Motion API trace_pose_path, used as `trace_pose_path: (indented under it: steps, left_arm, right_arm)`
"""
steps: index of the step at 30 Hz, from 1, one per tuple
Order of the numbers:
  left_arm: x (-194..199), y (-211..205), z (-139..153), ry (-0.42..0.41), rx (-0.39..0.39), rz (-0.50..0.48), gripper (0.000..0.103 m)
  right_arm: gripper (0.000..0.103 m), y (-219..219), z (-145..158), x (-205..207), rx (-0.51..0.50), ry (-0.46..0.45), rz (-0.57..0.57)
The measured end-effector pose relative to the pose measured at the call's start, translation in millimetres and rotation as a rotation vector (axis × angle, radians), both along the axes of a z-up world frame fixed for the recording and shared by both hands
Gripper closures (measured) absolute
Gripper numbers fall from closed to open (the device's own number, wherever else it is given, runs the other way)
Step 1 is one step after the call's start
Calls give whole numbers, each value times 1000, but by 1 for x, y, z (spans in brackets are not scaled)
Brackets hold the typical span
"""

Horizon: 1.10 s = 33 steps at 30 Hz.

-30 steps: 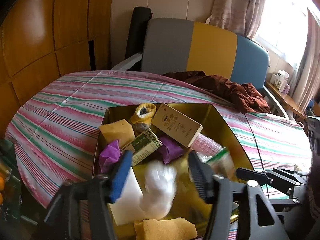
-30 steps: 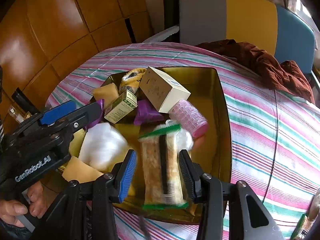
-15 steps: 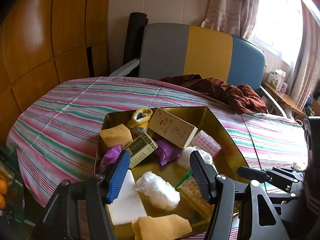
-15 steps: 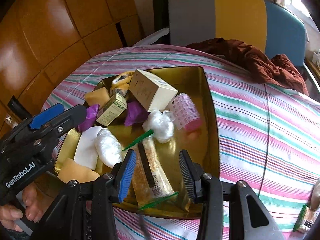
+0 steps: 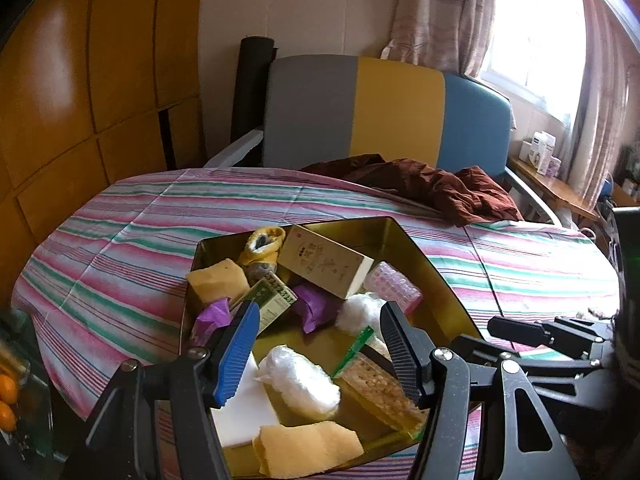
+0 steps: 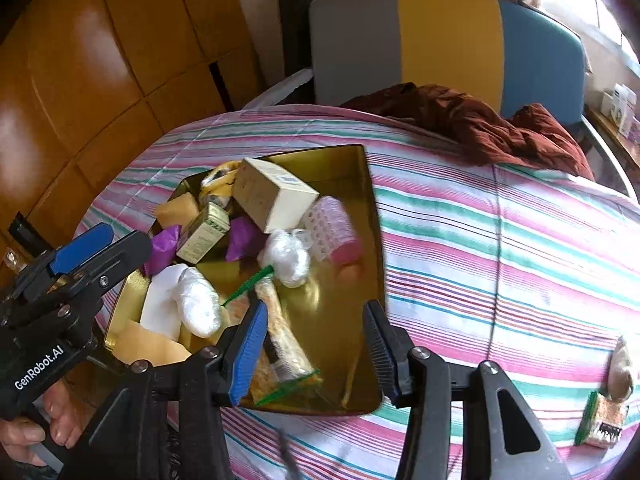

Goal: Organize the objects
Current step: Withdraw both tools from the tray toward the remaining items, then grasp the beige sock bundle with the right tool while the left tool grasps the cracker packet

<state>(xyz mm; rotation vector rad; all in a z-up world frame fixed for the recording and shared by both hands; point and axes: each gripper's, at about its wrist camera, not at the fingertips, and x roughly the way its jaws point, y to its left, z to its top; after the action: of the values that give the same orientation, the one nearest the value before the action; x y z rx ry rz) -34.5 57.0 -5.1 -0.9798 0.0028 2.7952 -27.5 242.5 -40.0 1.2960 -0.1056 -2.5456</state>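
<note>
Gold tray [image 6: 372, 240] of small items on the striped cloth [image 6: 500, 240], both grippers above its near edge.

A green-edged snack pack [image 6: 280, 340] lies loose on the tray floor beside a white wad [image 6: 198, 306]; a cream box [image 6: 272, 194], pink roller [image 6: 332, 226], green box [image 6: 204, 232] and sponge [image 5: 218, 280] crowd the far end. The right gripper [image 6: 314, 350] has just been opening, its jaws apart over the snack pack and clear of it. The left gripper [image 5: 316, 350] stands half open, holding nothing. Another packet [image 6: 602, 420] lies on the cloth, well apart from the tray.
</note>
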Motion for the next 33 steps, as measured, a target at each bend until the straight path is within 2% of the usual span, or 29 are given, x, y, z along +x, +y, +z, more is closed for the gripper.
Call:
trace_pose_path:
  steps: [10, 16, 25, 29, 33]
  left_arm:
    - [9, 25, 8, 25, -27, -88, 40]
    - [14, 54, 11, 36, -45, -198, 40]
    - [22, 118, 1, 2, -72, -388, 39]
    - [27, 150, -5, -14, -96, -470, 39]
    - [32, 173, -13, -50, -105, -520, 39]
  right_arm:
    - [44, 73, -3, 12, 17, -43, -173]
    - [41, 155, 3, 26, 5, -91, -352]
    - [40, 294, 10, 79, -38, -162, -687]
    - [40, 321, -1, 86, -102, -215, -736]
    - [40, 335, -21, 67, -134, -292, -739]
